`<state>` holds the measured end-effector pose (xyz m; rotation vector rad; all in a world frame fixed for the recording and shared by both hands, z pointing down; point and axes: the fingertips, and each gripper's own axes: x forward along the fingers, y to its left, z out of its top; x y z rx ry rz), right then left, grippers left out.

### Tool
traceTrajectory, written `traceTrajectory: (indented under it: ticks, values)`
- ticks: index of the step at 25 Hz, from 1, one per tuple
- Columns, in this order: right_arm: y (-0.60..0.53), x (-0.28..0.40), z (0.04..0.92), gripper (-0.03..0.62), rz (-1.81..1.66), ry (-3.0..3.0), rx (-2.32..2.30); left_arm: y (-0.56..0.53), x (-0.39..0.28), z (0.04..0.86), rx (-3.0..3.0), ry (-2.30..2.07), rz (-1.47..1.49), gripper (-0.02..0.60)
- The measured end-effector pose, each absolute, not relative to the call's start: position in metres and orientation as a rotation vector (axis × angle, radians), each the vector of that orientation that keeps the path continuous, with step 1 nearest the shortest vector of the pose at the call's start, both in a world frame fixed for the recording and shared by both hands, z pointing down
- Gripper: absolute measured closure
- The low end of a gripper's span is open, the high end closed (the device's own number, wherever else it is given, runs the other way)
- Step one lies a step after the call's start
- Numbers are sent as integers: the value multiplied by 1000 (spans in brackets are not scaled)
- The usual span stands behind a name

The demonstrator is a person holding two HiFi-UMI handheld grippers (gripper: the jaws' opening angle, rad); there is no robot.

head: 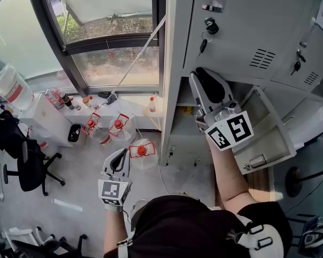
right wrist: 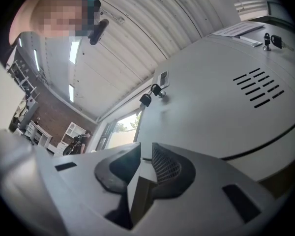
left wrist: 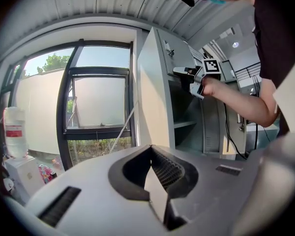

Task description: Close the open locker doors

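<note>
The grey locker bank (head: 242, 31) fills the right of the head view. Its upper door (right wrist: 226, 107) is closed, with keys in the lock (head: 209, 27) and vent slots (head: 262, 58). Below it a lower locker door (head: 266, 138) hangs swung out, its compartment open. My right gripper (head: 198, 75) is raised against the lower edge of the closed door; its jaws (right wrist: 143, 149) stand a narrow gap apart with nothing between them. My left gripper (head: 121, 152) hangs low over the floor, shut and empty (left wrist: 151, 149). The right gripper (left wrist: 181, 72) also shows in the left gripper view.
Water jugs with red caps (head: 142, 152) stand on the floor by the locker's side. A black office chair (head: 29, 165) is at the left. A window (head: 107, 26), a white box with bottles (head: 59, 104) and a large water bottle (head: 11, 87) line the far wall.
</note>
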<state>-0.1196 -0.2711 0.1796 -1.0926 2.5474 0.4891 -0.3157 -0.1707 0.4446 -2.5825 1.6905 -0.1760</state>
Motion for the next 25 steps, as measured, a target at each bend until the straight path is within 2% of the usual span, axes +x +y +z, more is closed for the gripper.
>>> traceTrajectory:
  ticks: [13, 25]
  values:
    - [-277, -123, 179, 523, 478, 2549, -1093, -168, -322, 449, -2570, 1721, -175, 574]
    - [-257, -116, 204, 523, 455, 2554, -1171, -177, -305, 455, -2674, 1568, -186, 574]
